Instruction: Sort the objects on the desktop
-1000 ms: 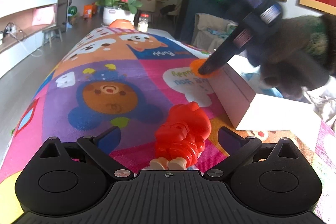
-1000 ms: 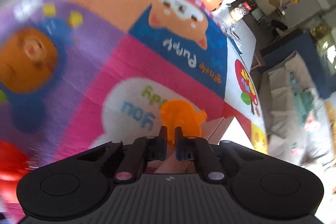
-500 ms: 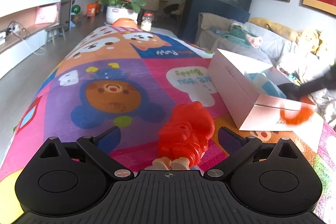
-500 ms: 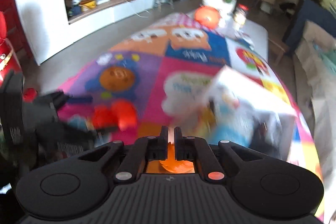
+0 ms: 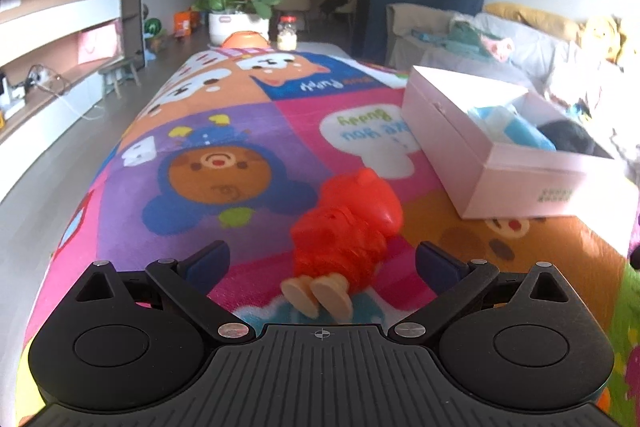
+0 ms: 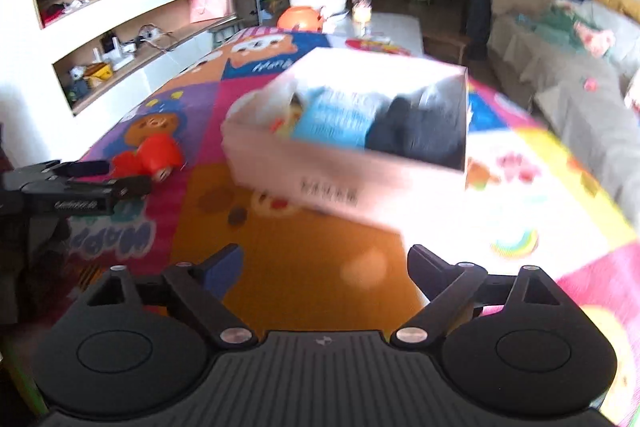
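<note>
the pink box (image 6: 344, 163) stands open on the cartoon-print mat (image 5: 240, 131), lid off. inside it: a blue packet (image 6: 332, 119) in the middle, a dark rounded item (image 6: 416, 131) beside it on the right, and at the left end a small patch of orange and yellow (image 6: 282, 125) (too blurred to identify). in the left wrist view the near wall of the box hides most of the contents; only the tops of the blue packet and the dark item show above the rim.

the right gripper (image 6: 322, 263) is short of the box, its jaws opening, wide apart, with nothing between them but bare mat.

the red toy figure (image 5: 346, 227) lies on the mat, feet toward the camera, left of the box and apart from it. the left gripper (image 5: 322, 261) has its jaws spread wide; the figure lies between the fingers, neither pad touching it
</note>
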{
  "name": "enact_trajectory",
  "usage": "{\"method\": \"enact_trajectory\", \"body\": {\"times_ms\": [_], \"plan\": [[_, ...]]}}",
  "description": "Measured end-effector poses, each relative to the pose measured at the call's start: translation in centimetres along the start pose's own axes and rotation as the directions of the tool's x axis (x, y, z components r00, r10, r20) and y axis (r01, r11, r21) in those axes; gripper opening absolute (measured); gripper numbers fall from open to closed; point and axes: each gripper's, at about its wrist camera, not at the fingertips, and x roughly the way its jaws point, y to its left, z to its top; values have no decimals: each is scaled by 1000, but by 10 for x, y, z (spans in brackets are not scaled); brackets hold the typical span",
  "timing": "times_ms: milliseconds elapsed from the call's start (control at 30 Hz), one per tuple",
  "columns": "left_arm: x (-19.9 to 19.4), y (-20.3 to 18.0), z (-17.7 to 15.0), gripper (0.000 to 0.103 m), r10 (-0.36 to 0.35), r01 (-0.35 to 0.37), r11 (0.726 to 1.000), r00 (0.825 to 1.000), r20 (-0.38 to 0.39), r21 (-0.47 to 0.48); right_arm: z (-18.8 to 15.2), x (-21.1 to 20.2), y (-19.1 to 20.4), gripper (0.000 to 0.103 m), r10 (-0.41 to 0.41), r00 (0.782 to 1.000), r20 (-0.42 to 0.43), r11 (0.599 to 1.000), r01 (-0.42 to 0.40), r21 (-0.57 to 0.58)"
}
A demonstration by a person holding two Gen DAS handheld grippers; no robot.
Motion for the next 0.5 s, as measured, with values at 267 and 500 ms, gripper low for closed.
{"method": "enact_trajectory", "body": {"times_ms": [267, 500], "plan": [[-22, 5, 0, 102, 89, -89, 996, 996, -10, -14, -26, -8, 31, 103, 241, 970, 9, 962, -238, -137], [-28, -4, 5, 102, 149, -147, 989, 988, -48, 32, -31, 30, 88, 102, 211, 977, -42, 934, -214, -287]]}}
